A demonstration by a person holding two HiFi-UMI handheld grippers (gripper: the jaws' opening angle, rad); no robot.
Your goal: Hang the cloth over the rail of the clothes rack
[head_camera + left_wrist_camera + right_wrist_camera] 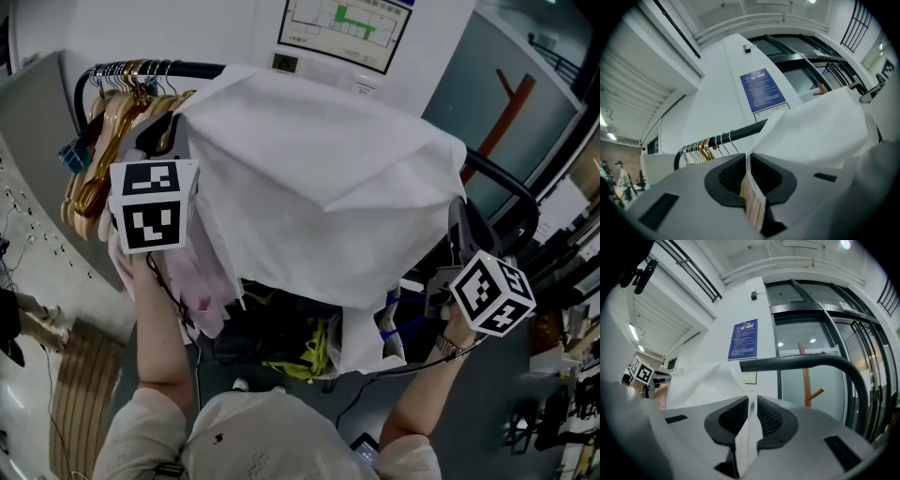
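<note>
A large white cloth (319,178) lies draped over the black rail (511,183) of the clothes rack and hangs down toward me. My left gripper (746,161) is raised at the cloth's left side, its marker cube (153,204) facing me. Its jaws are shut on a cloth edge (820,126), with the rail (740,132) just beyond. My right gripper (752,404), marker cube (492,292), is lower at the cloth's right side. A strip of the cloth (703,385) runs between its jaws, which pinch it, below the curved end of the rail (806,361).
Several wooden and wire hangers (103,141) crowd the rail's left end. A pink garment (202,291) hangs under the left gripper, and dark and yellow-green items (305,352) lie below the cloth. A wall with a poster (342,28) stands behind the rack, a wooden coat stand (506,112) at right.
</note>
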